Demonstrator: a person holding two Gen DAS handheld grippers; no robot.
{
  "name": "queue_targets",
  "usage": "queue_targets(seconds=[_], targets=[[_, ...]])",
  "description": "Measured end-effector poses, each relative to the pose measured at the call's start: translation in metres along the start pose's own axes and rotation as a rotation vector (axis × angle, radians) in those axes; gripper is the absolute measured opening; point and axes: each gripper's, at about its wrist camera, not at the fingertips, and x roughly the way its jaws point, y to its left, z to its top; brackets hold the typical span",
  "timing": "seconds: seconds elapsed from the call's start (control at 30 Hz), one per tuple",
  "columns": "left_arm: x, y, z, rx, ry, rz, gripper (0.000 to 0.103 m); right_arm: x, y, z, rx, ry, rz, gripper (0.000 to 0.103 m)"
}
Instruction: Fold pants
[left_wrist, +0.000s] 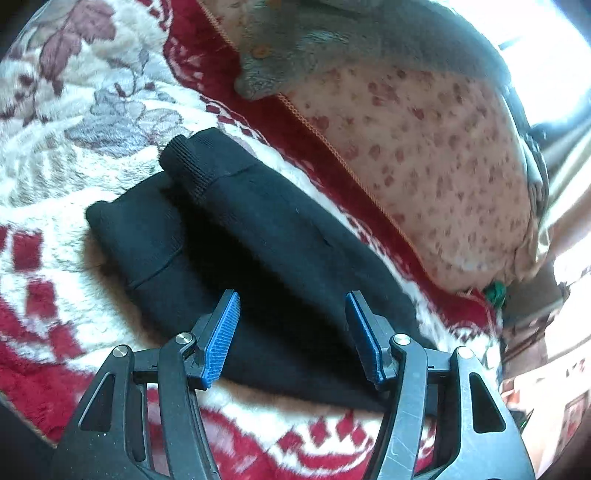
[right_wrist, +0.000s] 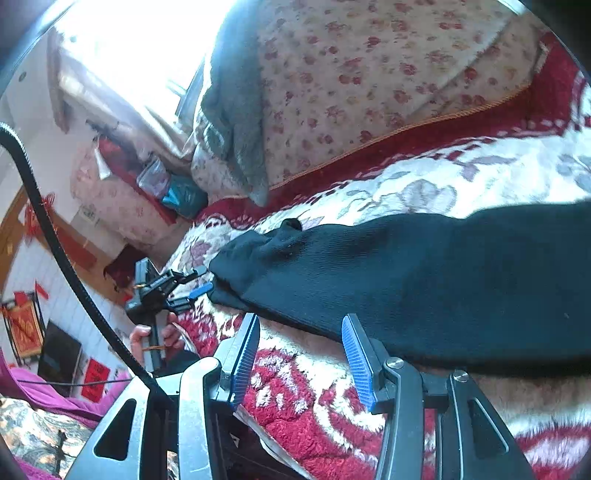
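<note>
The black pants (left_wrist: 258, 240) lie folded lengthwise on a red and white fleece blanket (left_wrist: 48, 266), with the ribbed cuffs (left_wrist: 188, 162) at the far end. My left gripper (left_wrist: 291, 332) is open and empty, low over the near end of the pants. In the right wrist view the pants (right_wrist: 424, 280) stretch from centre to right. My right gripper (right_wrist: 299, 350) is open and empty just in front of their near edge. The left gripper also shows in the right wrist view (right_wrist: 201, 282), open at the pants' left end.
A floral quilt (left_wrist: 424, 158) with a grey garment (left_wrist: 332, 48) on it is heaped behind the pants. A black cable (right_wrist: 55, 240) hangs at the left. The bed edge and room furniture (right_wrist: 59, 354) lie to the left.
</note>
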Motion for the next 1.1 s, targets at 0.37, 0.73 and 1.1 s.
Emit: queue_targets(seconds=[0.37,0.73,1.1], targets=[[0.029,-0.019,0.007,-0.052,-0.049,0.002,0.059,-0.064,-0.060,-0.027,0.289,-0.153,-0.108,0.045],[0.019,-0.029,0.017,0.001,-0.106,0.021,0.011,-0.093,-0.091,-0.019,0.448,-0.297,-0.098,0.039],[-0.037,-0.045,-0.003,0.145,-0.216,0.048,0.005,-0.080,-0.084,0.007,0.329,-0.259,-0.104,0.008]])
